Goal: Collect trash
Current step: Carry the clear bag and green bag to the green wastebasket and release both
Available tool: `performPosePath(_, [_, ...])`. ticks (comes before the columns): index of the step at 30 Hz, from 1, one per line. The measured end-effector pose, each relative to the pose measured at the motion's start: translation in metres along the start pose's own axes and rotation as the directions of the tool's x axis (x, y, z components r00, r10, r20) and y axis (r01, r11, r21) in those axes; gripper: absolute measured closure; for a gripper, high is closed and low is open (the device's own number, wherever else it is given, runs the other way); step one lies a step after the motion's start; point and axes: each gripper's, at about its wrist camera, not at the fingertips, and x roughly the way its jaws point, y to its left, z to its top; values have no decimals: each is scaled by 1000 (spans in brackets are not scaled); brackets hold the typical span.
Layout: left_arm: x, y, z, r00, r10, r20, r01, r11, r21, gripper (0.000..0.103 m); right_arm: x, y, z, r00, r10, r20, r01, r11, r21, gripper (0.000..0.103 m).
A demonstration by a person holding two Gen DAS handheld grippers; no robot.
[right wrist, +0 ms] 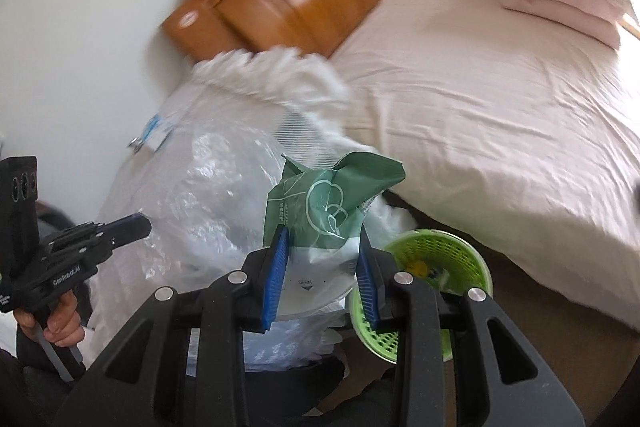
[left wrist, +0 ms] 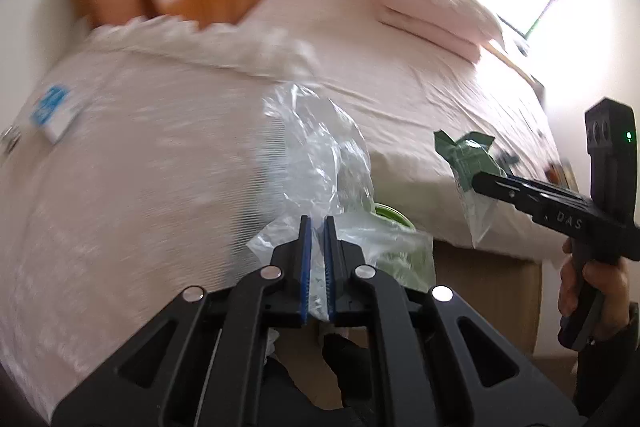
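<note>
Plastic bag (left wrist: 320,155): left gripper (left wrist: 318,227) jaws are pinching it shut.
Green wrapper (right wrist: 324,203): right gripper (right wrist: 323,255) jaws are clamping it narrowly.
Green basket (right wrist: 436,267): sitting at four o'clock of right jaws, nearer.

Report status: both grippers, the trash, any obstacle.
Left gripper shut on clear plastic bag. Right gripper shut on green-and-white wrapper. Green basket below, unobstructed.

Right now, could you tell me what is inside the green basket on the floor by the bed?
In the green basket something small and yellow shows. The right gripper, holding the green-and-white packet, covers the rest.
</note>
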Motion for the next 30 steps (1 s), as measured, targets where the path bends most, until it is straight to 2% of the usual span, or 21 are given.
performPosePath(6, [36,-53,10,997,-46,-67,52,993,104,97,-18,-52,-13,998,-61,10,60,993,99,70])
performPosePath(10, [57,-68,15,992,-59,-112,73,989,127,97,-20,-71,-16,997,-83,1,82,989,125,70])
performPosePath(19, [103,-93,14,975,-68,-214,109,977,184,97,-12,-85,-21,996,-83,-24,86,986,140,70])
performPosePath(30, [127,-110,10,962,-73,-263,128,972,199,97,-15,-95,-23,996,-91,-26,94,983,160,70])
